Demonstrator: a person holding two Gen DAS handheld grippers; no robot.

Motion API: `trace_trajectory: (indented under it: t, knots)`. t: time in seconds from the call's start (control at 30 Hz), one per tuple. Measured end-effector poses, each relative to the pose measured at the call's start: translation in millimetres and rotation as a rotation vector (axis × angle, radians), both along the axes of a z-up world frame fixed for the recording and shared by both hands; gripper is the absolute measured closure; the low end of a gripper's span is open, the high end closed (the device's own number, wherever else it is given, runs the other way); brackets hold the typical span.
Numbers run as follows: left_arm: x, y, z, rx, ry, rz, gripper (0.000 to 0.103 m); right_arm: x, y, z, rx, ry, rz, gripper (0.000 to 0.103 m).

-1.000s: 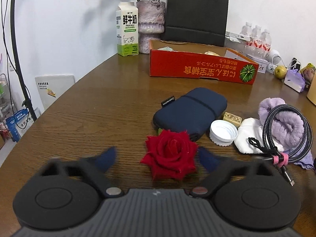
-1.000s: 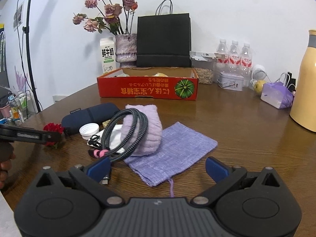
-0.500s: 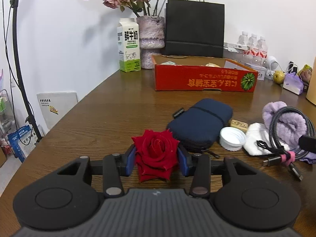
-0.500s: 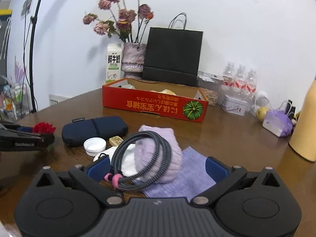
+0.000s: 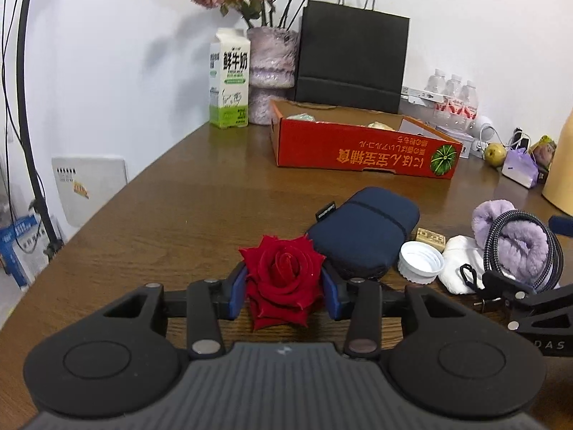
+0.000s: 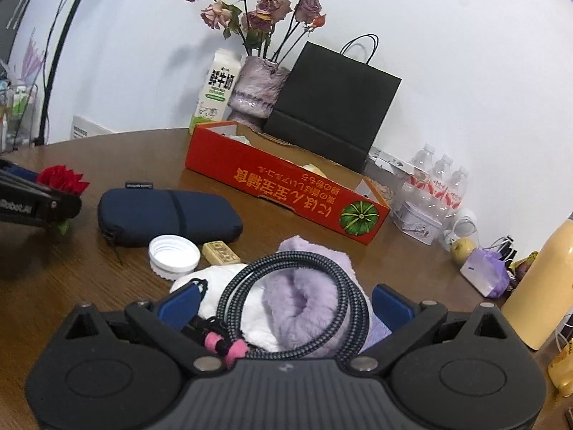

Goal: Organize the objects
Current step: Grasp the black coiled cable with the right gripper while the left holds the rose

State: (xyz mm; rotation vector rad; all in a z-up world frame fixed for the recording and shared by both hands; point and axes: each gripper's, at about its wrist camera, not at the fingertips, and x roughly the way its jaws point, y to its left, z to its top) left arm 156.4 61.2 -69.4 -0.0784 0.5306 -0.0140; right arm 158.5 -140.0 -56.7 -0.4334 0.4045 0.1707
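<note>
Low in the centre of the left view, the left gripper (image 5: 284, 295) pinches a velvety red rose (image 5: 283, 281) above the wood-grain surface (image 5: 172, 215). At lower centre of the right view, the right gripper (image 6: 286, 304) has its jaws spread around a braided cable coil (image 6: 292, 308) on fluffy lilac fabric (image 6: 308, 304), seemingly without contact.

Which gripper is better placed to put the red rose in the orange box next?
Left. The left gripper is shut on the red rose; the right gripper is open around the coiled cable, farther from the rose.
</note>
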Motion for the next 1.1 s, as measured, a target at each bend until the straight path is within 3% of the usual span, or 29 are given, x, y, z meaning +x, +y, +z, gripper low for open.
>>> trace_trajectory:
  t: [0.2,0.47,1.1]
  knots:
    - [-2.1,6.1,-0.4,-0.039,-0.012,0.019,0.060,8.5,-2.8,-2.4,0.009,0.050,-0.025,0.006]
    - [-2.8,8.0,0.2,-0.054,-0.015,0.023,0.060,9.2,8.3,-9.7,-0.066,0.069,-0.005,0.011]
    - [-3.5,8.3,0.2,-0.044,-0.014,0.048,0.060,-14.0,-27.1,10.9,0.158,-0.053,0.009,0.013]
